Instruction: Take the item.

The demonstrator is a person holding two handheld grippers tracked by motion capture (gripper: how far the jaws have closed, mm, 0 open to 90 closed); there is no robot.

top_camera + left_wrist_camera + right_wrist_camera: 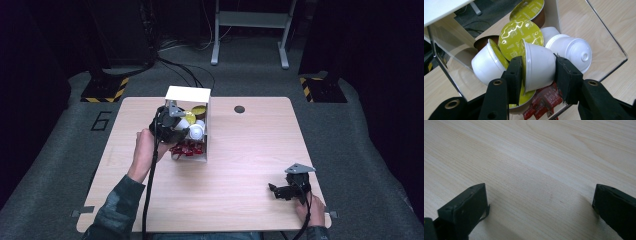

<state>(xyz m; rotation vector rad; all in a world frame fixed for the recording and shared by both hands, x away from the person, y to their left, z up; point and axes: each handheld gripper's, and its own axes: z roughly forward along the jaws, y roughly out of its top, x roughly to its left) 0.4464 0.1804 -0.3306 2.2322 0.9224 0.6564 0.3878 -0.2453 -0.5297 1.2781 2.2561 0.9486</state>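
The left claw (537,75) pinches a white plastic coffee capsule with a yellow-green foil lid (537,67), one jaw against the lid side and the other against the rounded base. That capsule sits in the open front of a clear-walled box with a white top (187,93), touching other white capsules (571,51) and brown capsules with the same foil lids (530,11) heaped inside. Red foil wrappers (545,100) lie beneath the heap. In the high view the box stands on the pale wooden tabletop (250,145) towards its far left. The right claw (539,207), well apart near the front right edge, is spread wide over bare wood.
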